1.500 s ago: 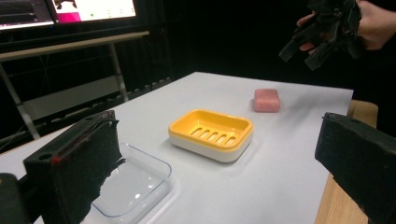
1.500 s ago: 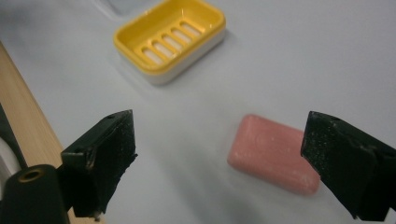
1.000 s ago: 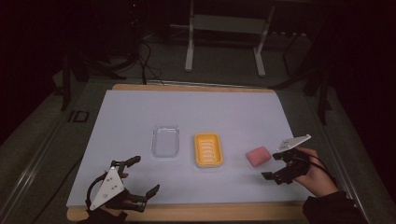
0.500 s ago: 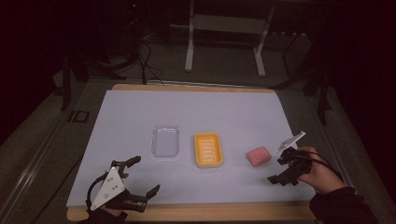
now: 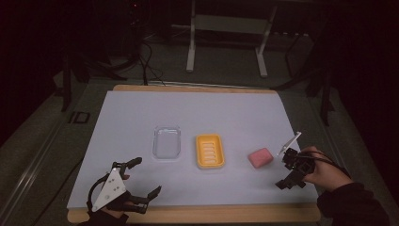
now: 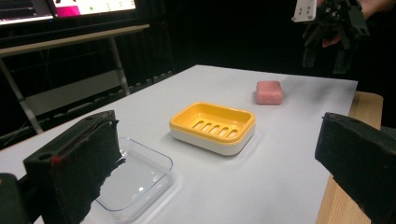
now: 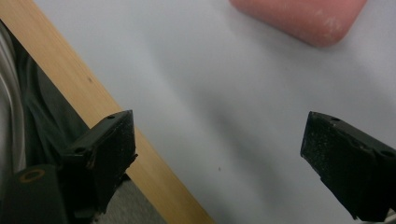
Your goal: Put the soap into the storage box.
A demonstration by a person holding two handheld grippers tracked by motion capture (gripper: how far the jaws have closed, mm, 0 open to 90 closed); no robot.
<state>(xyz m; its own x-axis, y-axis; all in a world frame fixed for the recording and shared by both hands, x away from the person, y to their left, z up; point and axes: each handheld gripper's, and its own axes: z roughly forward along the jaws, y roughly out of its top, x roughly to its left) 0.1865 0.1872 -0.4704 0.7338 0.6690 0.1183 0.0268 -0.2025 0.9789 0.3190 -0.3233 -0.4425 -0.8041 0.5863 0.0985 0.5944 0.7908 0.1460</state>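
Near the table's (image 5: 235, 113) front left corner the left gripper (image 5: 139, 179) sat with its jaws spread, holding nothing. Toward the middle lay a clear plastic lid (image 5: 167, 142), then a yellow soap dish (image 5: 210, 151). The pink soap bar (image 5: 260, 157) lay right of the dish, and just beside it, near the right edge, the right gripper (image 5: 288, 172) hovered with jaws released and empty.

The high view looked forward and down on the whole table (image 5: 141, 113) from above its near edge. The left gripper view sat low, facing across the dish (image 6: 212, 126) toward the soap (image 6: 269, 92). The right gripper view looked steeply down, close beside the soap (image 7: 299, 18) (shared by all three).
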